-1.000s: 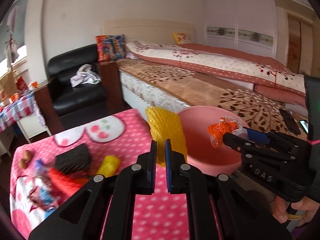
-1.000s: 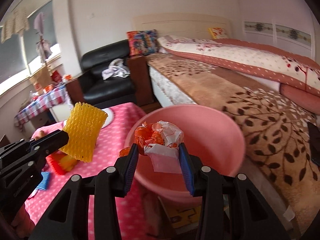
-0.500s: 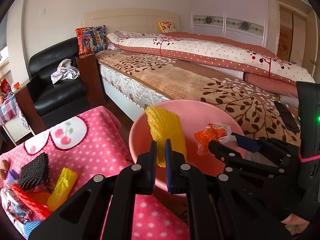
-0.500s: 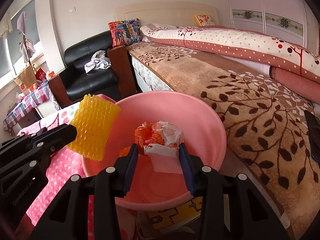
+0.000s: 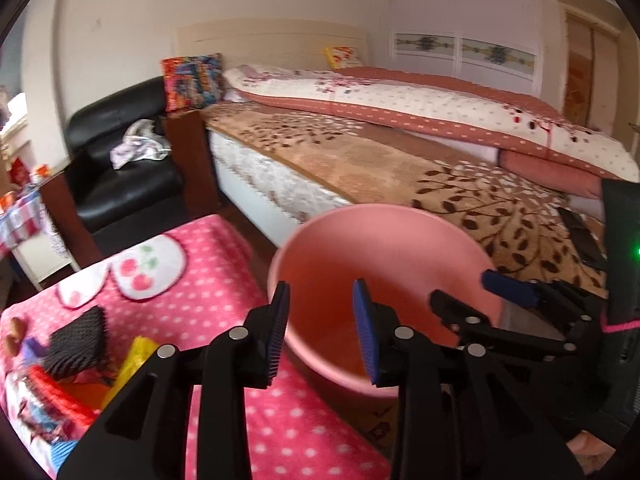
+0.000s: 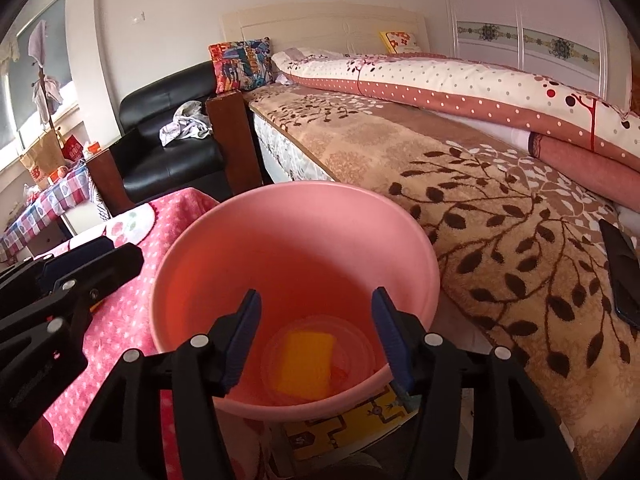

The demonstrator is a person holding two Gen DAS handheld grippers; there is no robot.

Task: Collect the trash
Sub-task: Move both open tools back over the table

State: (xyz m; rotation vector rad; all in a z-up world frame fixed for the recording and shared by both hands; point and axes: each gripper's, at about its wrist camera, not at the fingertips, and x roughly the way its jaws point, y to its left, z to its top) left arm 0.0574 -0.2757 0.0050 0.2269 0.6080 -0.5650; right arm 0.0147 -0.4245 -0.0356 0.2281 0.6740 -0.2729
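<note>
Right wrist view: both claws just spread, empty, over pink basin beside bed.

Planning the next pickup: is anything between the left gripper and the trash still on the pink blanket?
Nothing visible blocks it. The left gripper is open and empty over the pink basin. The yellow wrapper and black mesh piece lie uncovered on the pink blanket, off to its left.

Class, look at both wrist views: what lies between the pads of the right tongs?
Seen in the right wrist view, the open right tongs frame the pink basin, with the yellow foam net lying on its bottom.
</note>
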